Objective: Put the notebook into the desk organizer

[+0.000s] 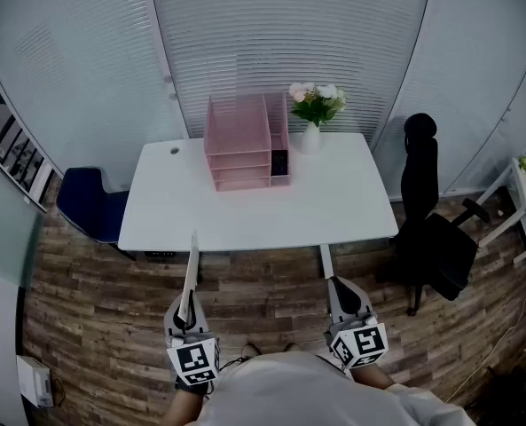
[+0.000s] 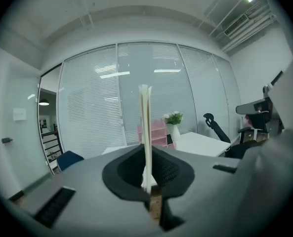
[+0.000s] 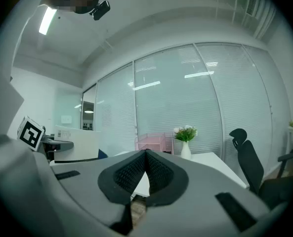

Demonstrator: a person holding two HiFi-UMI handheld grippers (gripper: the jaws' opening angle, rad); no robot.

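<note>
My left gripper [image 1: 184, 313] is shut on a thin white notebook [image 1: 191, 275] that stands on edge and points toward the table. In the left gripper view the notebook [image 2: 146, 132] rises straight up between the jaws of that gripper [image 2: 147, 181]. The pink wire desk organizer [image 1: 246, 141] stands at the back middle of the white table [image 1: 183, 211], well ahead of both grippers. My right gripper [image 1: 344, 302] is shut with nothing in it, and in its own view the gripper [image 3: 145, 169] has its pads pressed together. The organizer [image 3: 152, 141] shows far off there.
A white vase of flowers [image 1: 314, 114] stands just right of the organizer. A black office chair [image 1: 431, 229] is at the table's right end, a blue chair [image 1: 92, 204] at its left. Glass walls with blinds close the back. I stand on wood floor [image 1: 271, 287] short of the table.
</note>
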